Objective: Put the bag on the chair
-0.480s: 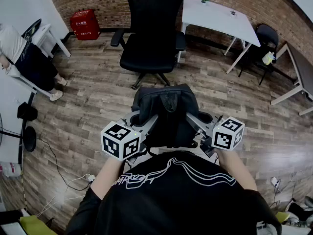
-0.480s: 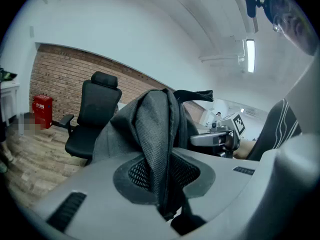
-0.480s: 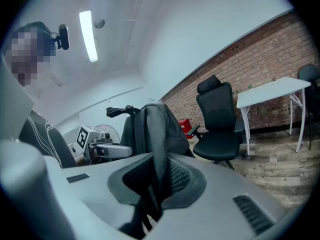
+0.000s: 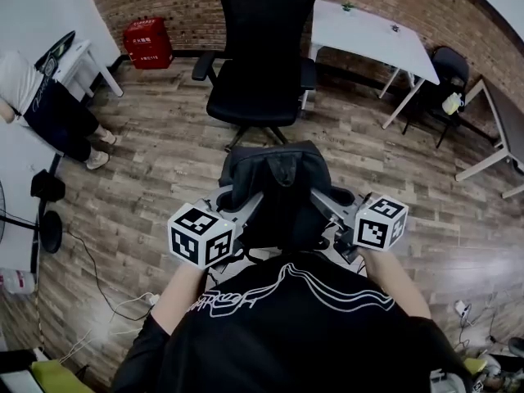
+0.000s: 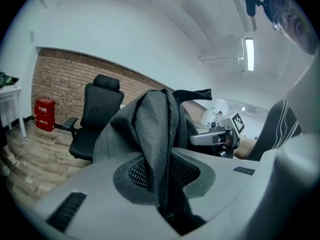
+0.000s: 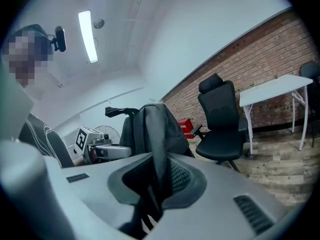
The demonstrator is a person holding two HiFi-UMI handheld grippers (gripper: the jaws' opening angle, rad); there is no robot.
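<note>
A dark grey bag (image 4: 277, 178) hangs in the air in front of me, held up from both sides. My left gripper (image 4: 242, 205) is shut on a mesh strap of the bag (image 5: 150, 129), pinched between its jaws. My right gripper (image 4: 325, 201) is shut on the other strap of the bag (image 6: 155, 121). The black office chair (image 4: 258, 88) stands on the wood floor just beyond the bag, seat facing me, with nothing on it. The chair (image 5: 97, 119) shows past the bag in the left gripper view, and the chair (image 6: 220, 129) likewise in the right gripper view.
A white table (image 4: 368, 31) stands behind the chair at the right, a red box (image 4: 147, 43) at the brick wall on the left. A person (image 4: 49, 105) is at the far left. A small black chair (image 4: 446, 68) and another table (image 4: 503, 121) are at the right. Cables (image 4: 123, 301) lie near my feet.
The view has shifted slightly, so the chair sits a little lower in the head view. Both grippers keep the same hold on the bag.
</note>
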